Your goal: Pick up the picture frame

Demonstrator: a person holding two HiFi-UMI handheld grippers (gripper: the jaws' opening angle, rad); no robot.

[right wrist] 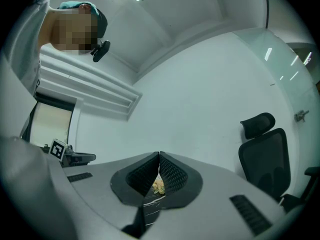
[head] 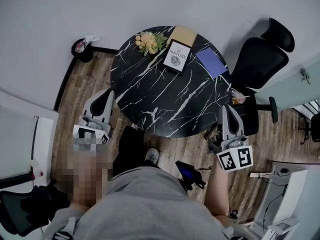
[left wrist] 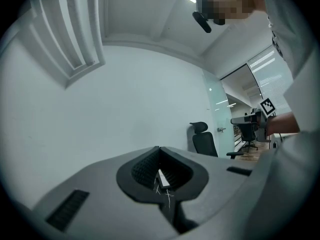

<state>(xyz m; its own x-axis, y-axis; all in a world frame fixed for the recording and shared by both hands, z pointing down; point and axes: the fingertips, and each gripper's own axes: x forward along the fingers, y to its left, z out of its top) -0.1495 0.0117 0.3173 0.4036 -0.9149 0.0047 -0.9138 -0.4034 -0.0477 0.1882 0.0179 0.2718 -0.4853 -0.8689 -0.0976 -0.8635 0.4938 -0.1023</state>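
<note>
The picture frame (head: 177, 56), black-edged with a white print, lies flat on the far side of the round black marble table (head: 150, 99). Both grippers hover at the table's near edge, well short of the frame and pointing toward it. My left gripper (head: 109, 93) is at the near left rim and my right gripper (head: 225, 109) at the near right rim. In the left gripper view the jaws (left wrist: 159, 149) meet at the tips with nothing between them. The right gripper view shows its jaws (right wrist: 159, 154) closed the same way, with the flowers (right wrist: 158, 186) seen through the gap behind the tips.
On the table near the frame are a yellow flower bunch (head: 150, 41), a tan notebook (head: 183, 34) and a blue notebook (head: 212, 62). A black office chair (head: 260, 59) stands right of the table. A small black bin (head: 82, 49) sits by the wall at left.
</note>
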